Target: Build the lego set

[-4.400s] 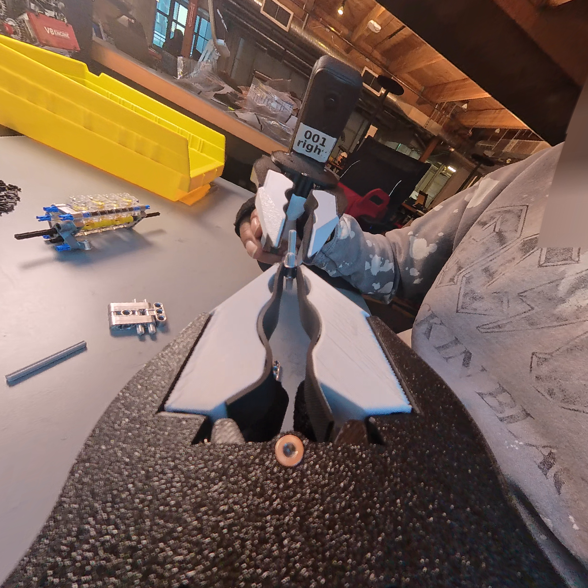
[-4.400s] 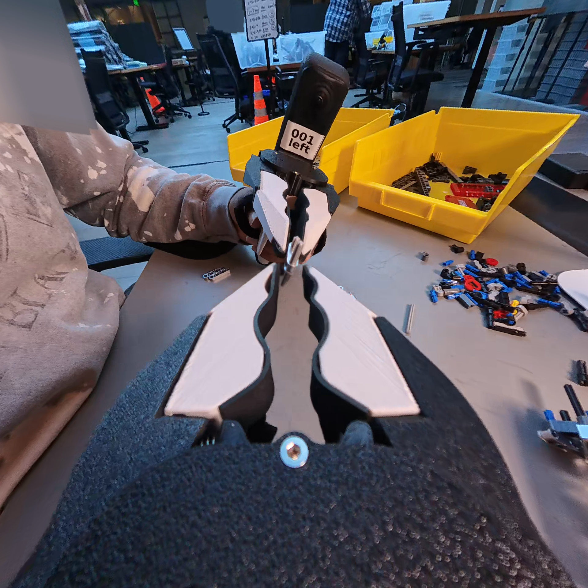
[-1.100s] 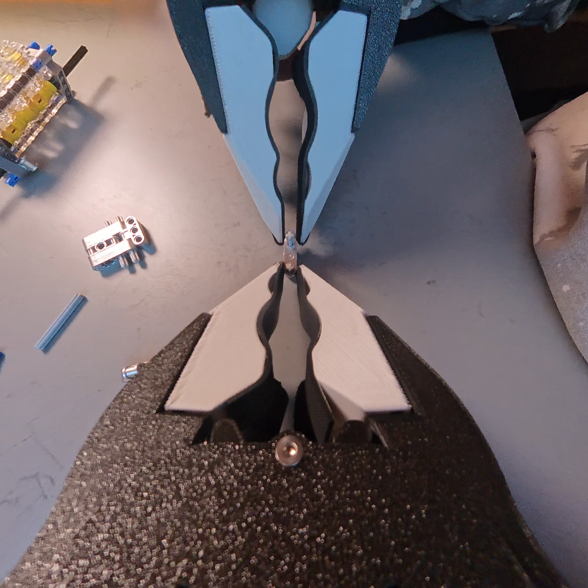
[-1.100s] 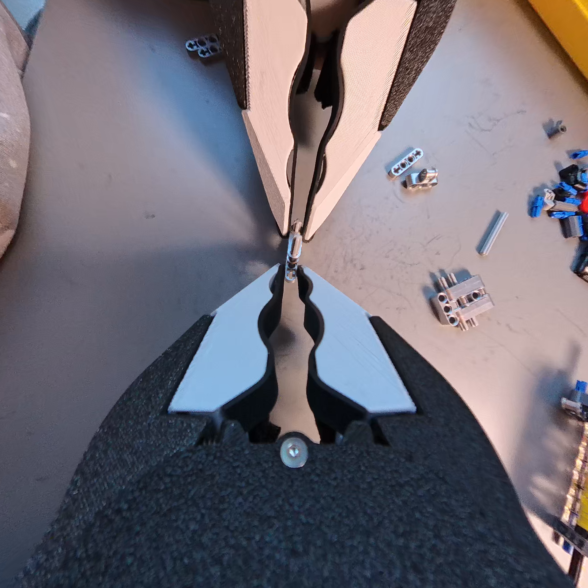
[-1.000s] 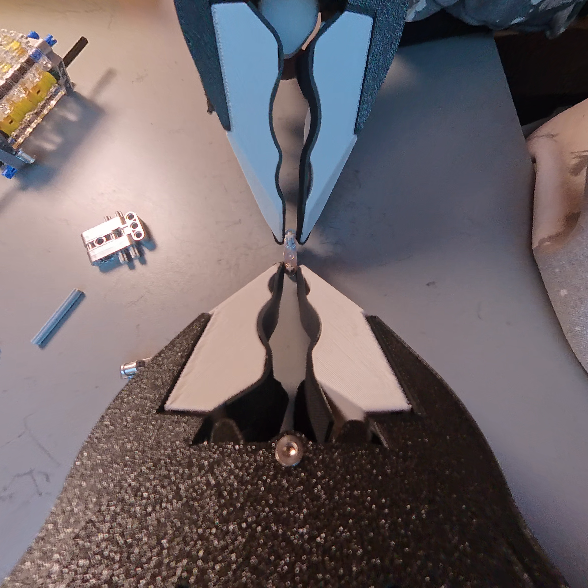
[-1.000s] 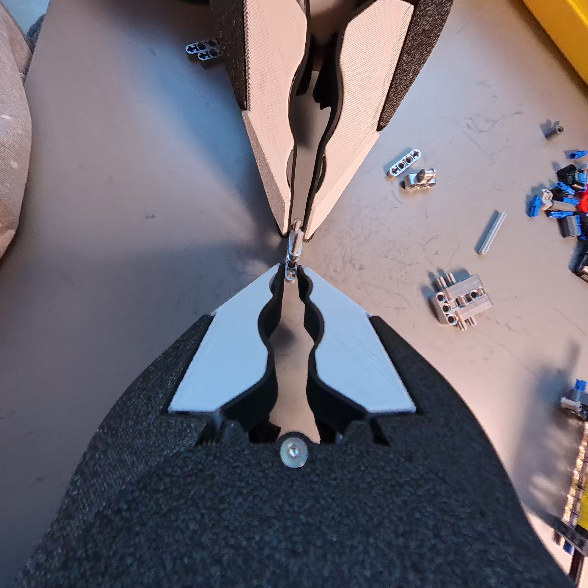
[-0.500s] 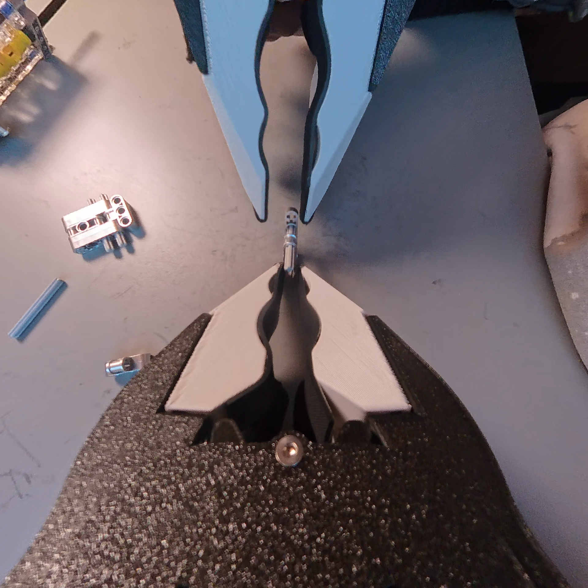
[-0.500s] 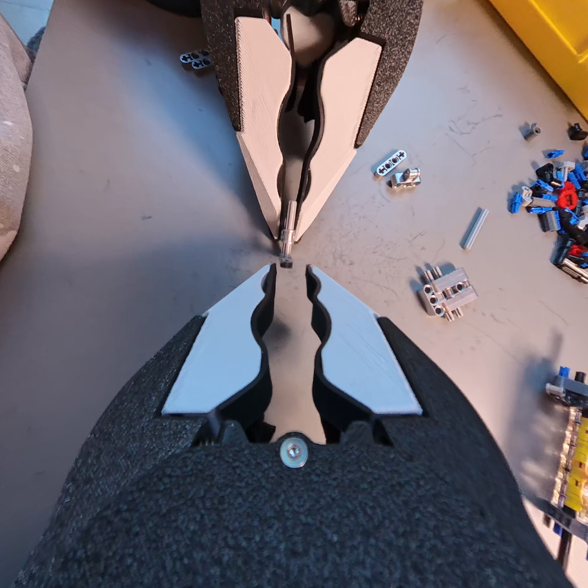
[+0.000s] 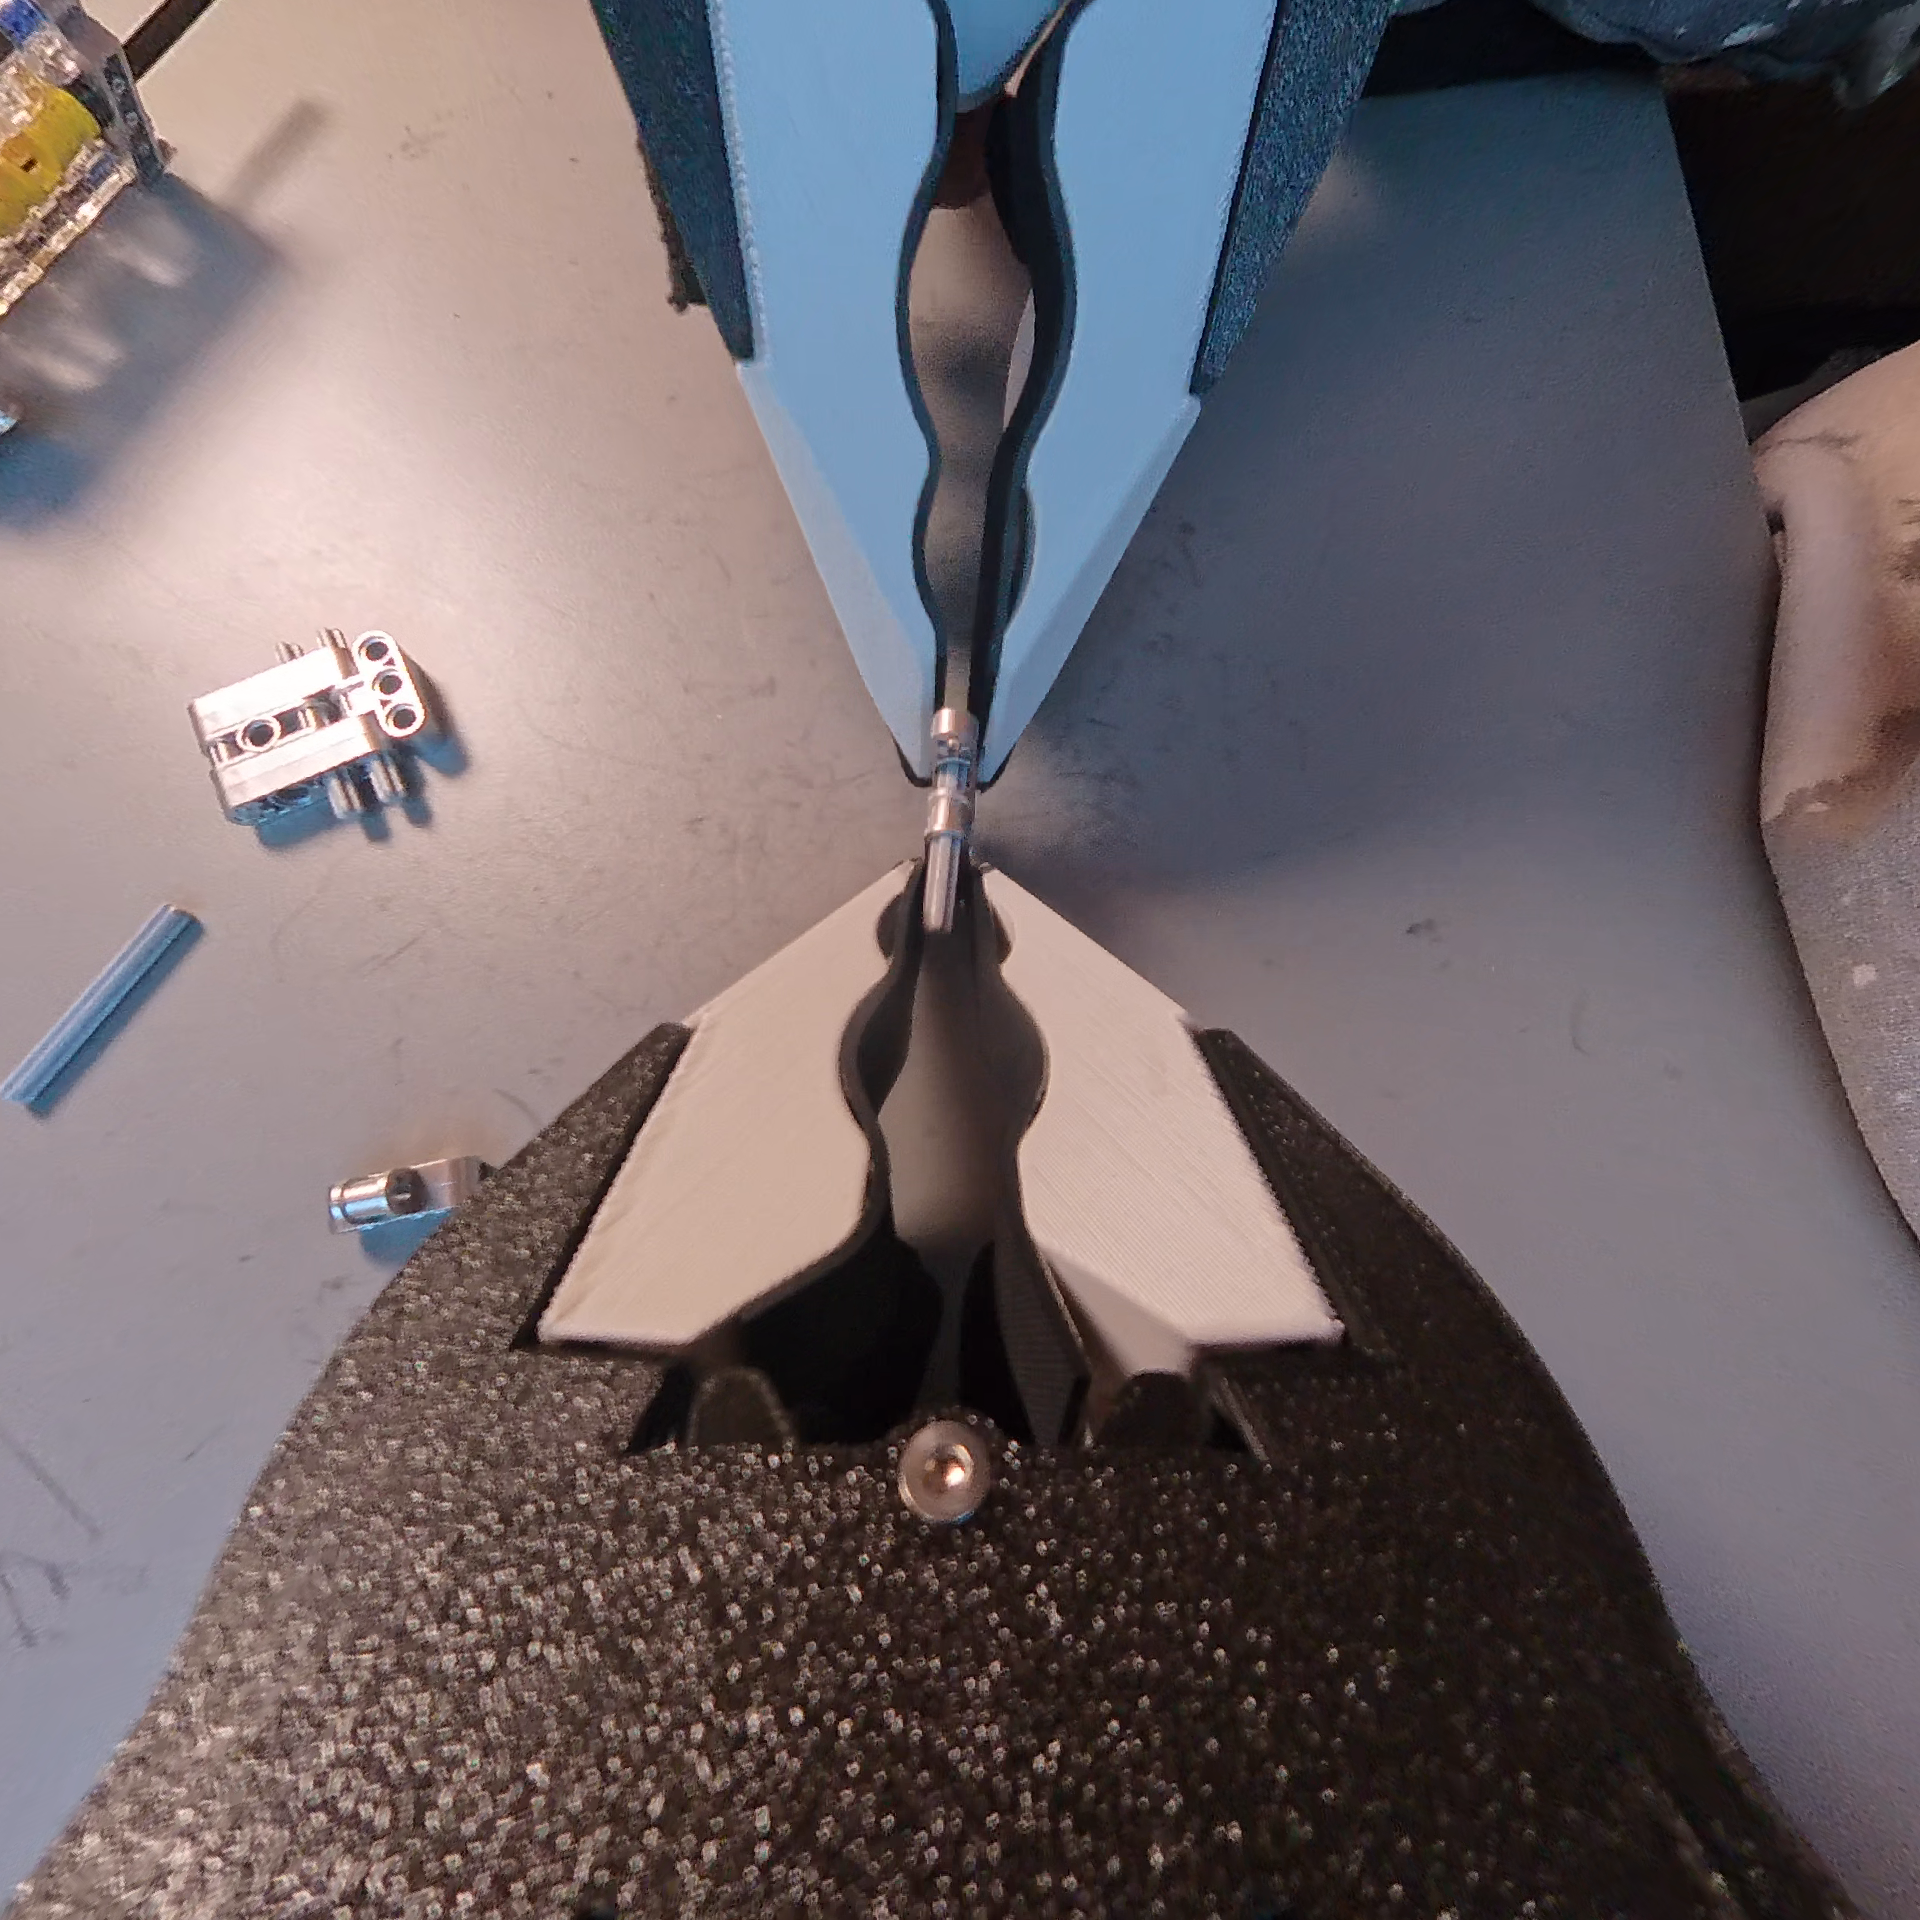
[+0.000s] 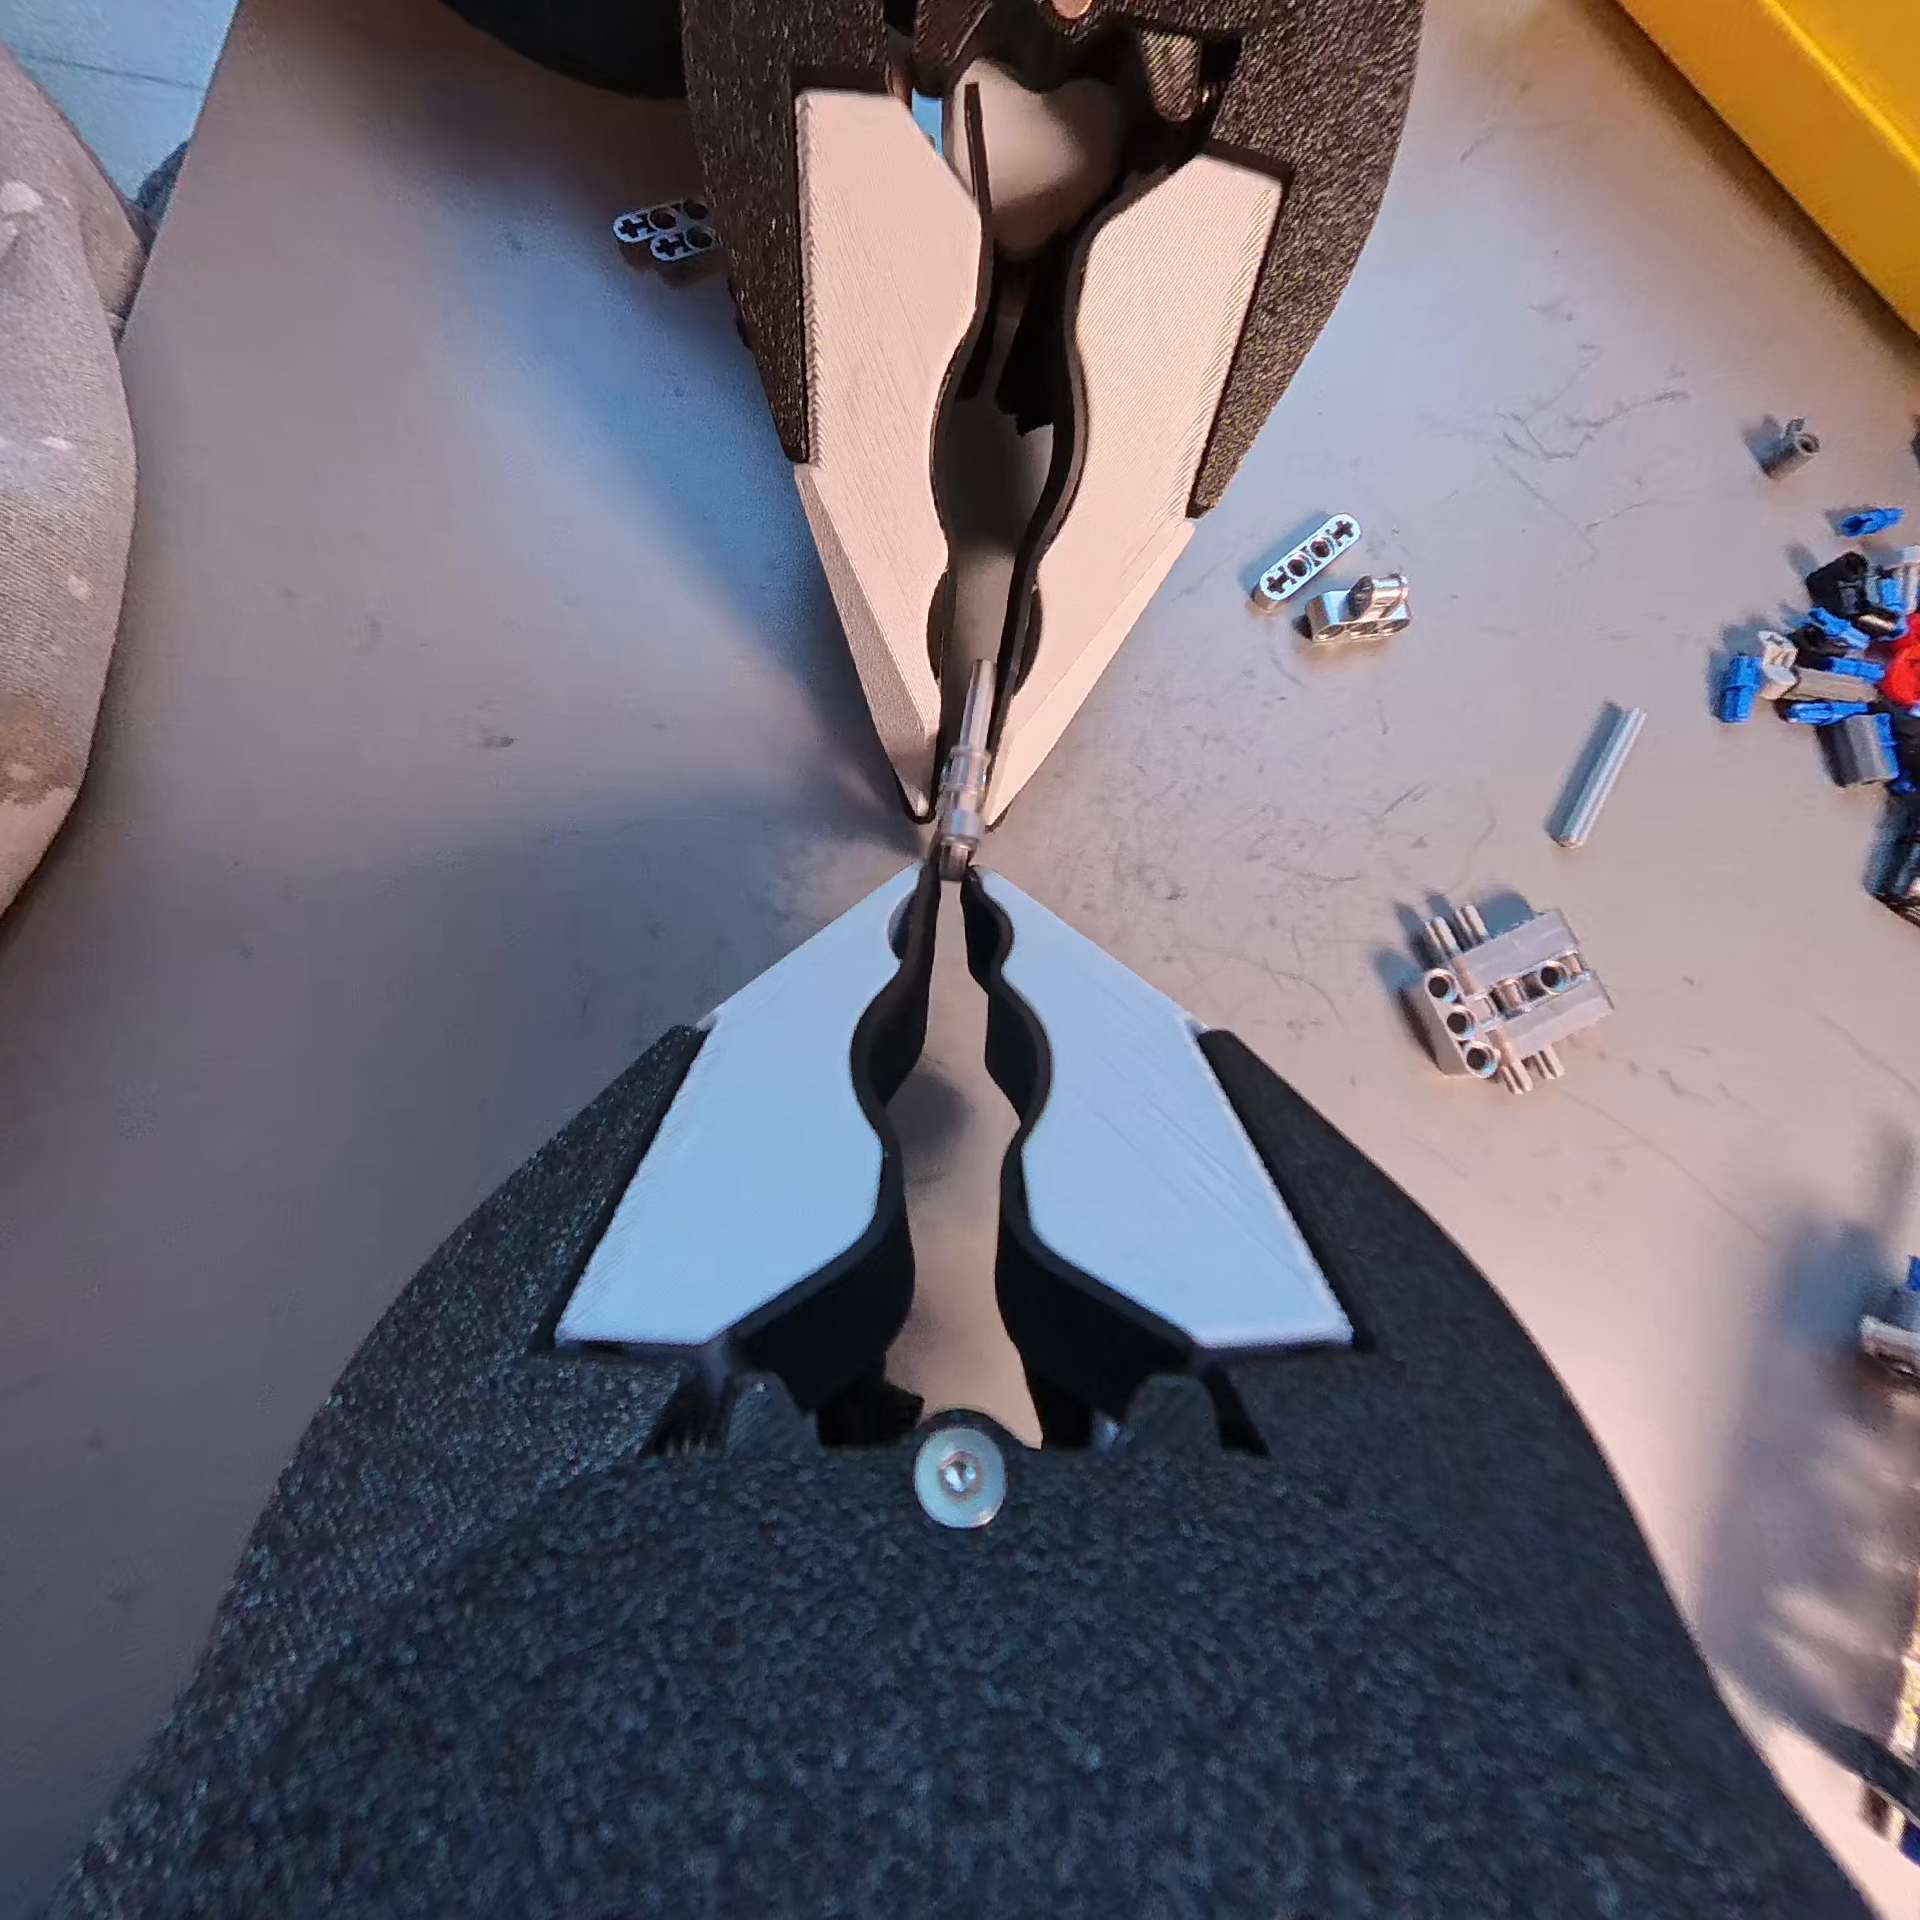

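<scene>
Left wrist view looks down on the grey desk [image 9: 1403,644], where the left hand-held gripper [image 9: 948,896] pinches one end of a small grey pin [image 9: 948,805] between its tips. The right hand-held gripper [image 9: 954,764] comes in from the top edge of the picture, tip to tip with it, and its tips are pressed together on the pin's other end. The pin bridges the two, above the desk.

Right wrist view shows the same meeting from the other side: right hand-held gripper [image 10: 943,871] below, left hand-held gripper [image 10: 956,805] above, pin [image 10: 966,774] between them.

To one side on the desk lie a grey block with holes [image 9: 310,740], a thin grey rod [image 9: 101,1006] and a small grey connector [image 9: 400,1195]. A scatter of blue, black and red parts [image 10: 1829,665] sits near a yellow bin [image 10: 1808,135] at the desk's far corner.
</scene>
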Available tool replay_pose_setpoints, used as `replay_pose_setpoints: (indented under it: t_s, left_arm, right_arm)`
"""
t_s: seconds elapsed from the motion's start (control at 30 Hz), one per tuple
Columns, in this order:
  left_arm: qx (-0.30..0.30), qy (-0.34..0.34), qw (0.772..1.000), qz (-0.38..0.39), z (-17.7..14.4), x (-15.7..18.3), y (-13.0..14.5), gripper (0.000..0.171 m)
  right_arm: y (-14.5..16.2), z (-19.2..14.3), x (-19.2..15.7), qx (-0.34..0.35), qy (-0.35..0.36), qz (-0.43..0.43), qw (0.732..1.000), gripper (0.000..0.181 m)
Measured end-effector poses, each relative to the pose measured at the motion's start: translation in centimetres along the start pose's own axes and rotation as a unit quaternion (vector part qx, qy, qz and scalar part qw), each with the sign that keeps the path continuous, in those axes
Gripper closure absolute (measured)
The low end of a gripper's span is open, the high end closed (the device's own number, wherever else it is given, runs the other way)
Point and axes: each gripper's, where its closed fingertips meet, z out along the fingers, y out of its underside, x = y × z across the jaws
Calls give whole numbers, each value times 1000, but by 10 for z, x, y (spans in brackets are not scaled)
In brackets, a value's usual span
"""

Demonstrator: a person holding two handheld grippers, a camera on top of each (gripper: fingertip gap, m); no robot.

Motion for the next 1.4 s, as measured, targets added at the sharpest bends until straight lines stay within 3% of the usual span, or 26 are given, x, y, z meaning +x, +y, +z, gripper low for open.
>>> replay_pose_setpoints:
  t_s: [0.2, 0.4, 0.7, 1.07, 1.4]
  left_arm:
    - [8, 5, 1000, -11, -1, 0, -2, 167]
    - [66, 26, 996, -51, -9, 0, -19, 166]
    - [194, 77, 971, -117, -36, -3, -53, 166]
    - [212, 76, 969, -99, -38, 2, -61, 166]
    - [173, 57, 979, -89, -31, -2, -50, 164]
  right_arm:
    - [-1, 3, 2, 2, 8, -6, 1000, 178]
    - [-13, -4, 6, 41, 12, 8, 999, 178]
    - [-47, -44, 17, 179, 2, 60, 982, 169]
    - [-71, -45, 16, 259, -20, 96, 961, 175]
    - [-60, -43, 19, 222, -19, 103, 969, 176]
